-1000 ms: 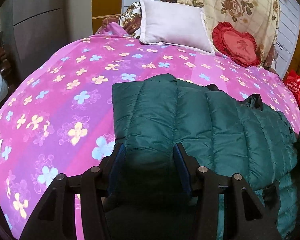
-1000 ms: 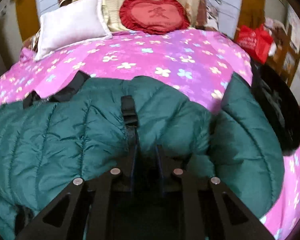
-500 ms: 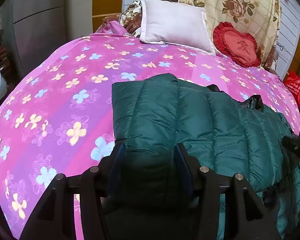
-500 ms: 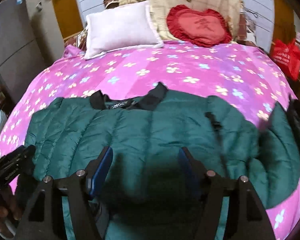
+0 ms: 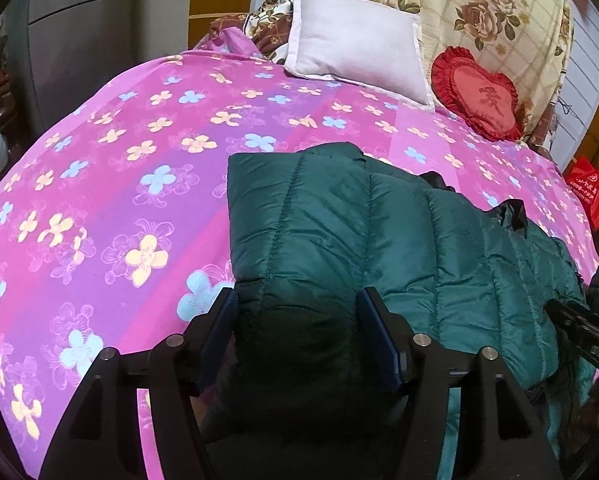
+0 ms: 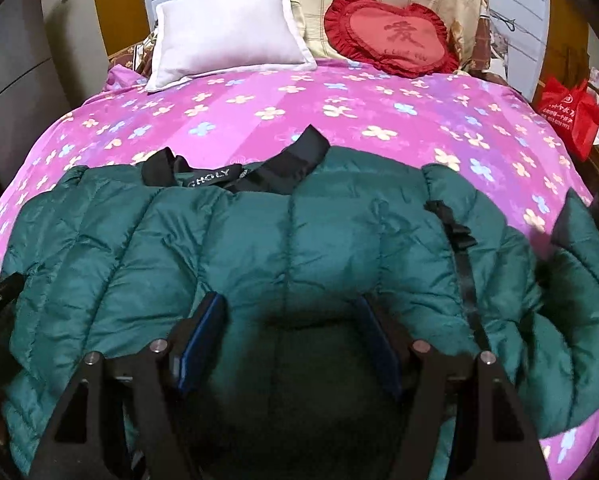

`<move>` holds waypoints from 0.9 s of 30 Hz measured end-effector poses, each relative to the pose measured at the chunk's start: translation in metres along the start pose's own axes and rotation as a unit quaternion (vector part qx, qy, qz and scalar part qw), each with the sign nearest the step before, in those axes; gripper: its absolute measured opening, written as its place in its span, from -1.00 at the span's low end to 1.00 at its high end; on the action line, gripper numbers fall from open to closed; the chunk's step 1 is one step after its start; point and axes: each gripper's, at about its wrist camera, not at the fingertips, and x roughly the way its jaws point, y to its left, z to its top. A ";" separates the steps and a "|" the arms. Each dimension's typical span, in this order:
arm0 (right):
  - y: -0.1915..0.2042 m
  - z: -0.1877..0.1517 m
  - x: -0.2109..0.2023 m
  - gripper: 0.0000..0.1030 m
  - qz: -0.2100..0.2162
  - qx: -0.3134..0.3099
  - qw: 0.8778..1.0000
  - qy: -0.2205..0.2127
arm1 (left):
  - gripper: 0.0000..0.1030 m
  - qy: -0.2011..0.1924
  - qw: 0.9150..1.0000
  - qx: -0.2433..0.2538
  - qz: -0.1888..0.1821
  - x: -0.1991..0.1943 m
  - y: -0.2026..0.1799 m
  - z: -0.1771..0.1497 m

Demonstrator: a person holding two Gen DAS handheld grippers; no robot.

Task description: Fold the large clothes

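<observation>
both grippers spread apart over green jacket (image 6: 299, 248) on bed (image 5: 147, 152): left gripper (image 5: 297, 336), right gripper (image 6: 291, 332), nothing clamped

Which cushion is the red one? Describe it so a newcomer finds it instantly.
Start at the pink flowered bedspread and look to the head of the bed. Right of the plain white pillow leans the red cushion. It alone is heart-shaped, with a ruffled edge and a character on it.

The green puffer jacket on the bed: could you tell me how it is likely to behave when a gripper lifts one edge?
The green puffer jacket would probably drape and sag, since it lies in soft folds on the bedspread. Its puffy quilted channels suggest it is light for its bulk and springs back. The sheen of the shell hints it may slip.
</observation>
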 end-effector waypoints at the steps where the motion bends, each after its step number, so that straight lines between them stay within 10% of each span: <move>1: -0.002 -0.001 -0.007 0.39 0.003 0.001 1.000 -0.005 | -0.25 -0.002 1.000 -0.001 -0.002 -0.002 0.000 0.000; 27: -0.031 -0.031 -0.036 0.39 0.010 0.016 1.000 -0.005 | -0.25 -0.045 0.998 0.047 -0.012 -0.034 -0.041 0.002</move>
